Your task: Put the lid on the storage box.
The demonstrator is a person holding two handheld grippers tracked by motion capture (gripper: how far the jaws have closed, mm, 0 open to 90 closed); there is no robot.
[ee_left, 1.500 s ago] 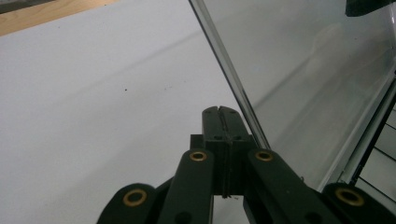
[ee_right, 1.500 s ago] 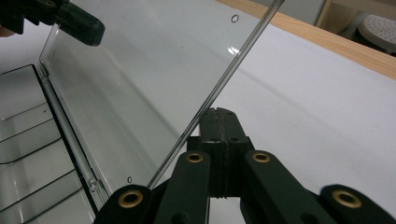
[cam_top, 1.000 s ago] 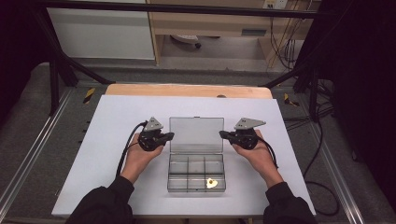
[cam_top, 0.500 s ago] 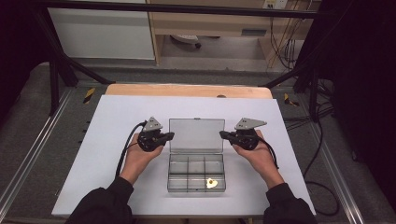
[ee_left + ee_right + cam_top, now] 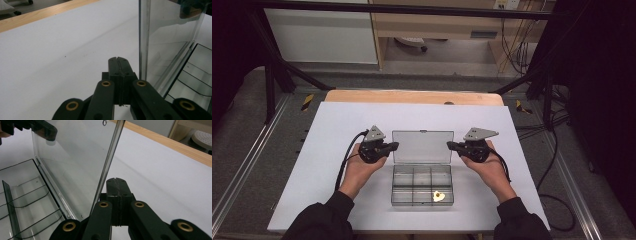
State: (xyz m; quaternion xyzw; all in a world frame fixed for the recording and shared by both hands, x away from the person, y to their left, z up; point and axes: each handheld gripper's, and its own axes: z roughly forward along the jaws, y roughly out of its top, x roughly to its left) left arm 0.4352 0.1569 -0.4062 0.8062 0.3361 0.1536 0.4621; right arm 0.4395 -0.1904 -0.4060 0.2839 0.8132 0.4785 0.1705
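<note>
A clear plastic compartment box [image 5: 422, 186] lies on the white table with its lid [image 5: 422, 147] standing open. A small yellow piece [image 5: 438, 195] sits in its front right compartment. My left gripper [image 5: 395, 146] is at the lid's left edge, jaws shut with nothing between them; the lid edge [image 5: 143, 40] stands just right of my left gripper [image 5: 117, 59]. My right gripper [image 5: 450, 146] is at the lid's right edge, also shut and empty; the lid edge [image 5: 111, 157] runs just left of my right gripper [image 5: 116, 180]. The other gripper's jaw [image 5: 42, 128] shows through the lid.
The white table sheet [image 5: 337, 125] lies over a wooden top whose strip [image 5: 412, 97] shows at the far edge. Metal frame rails [image 5: 242, 170] run along both sides, and cables [image 5: 557, 200] hang at the right. Cabinets [image 5: 322, 35] stand behind.
</note>
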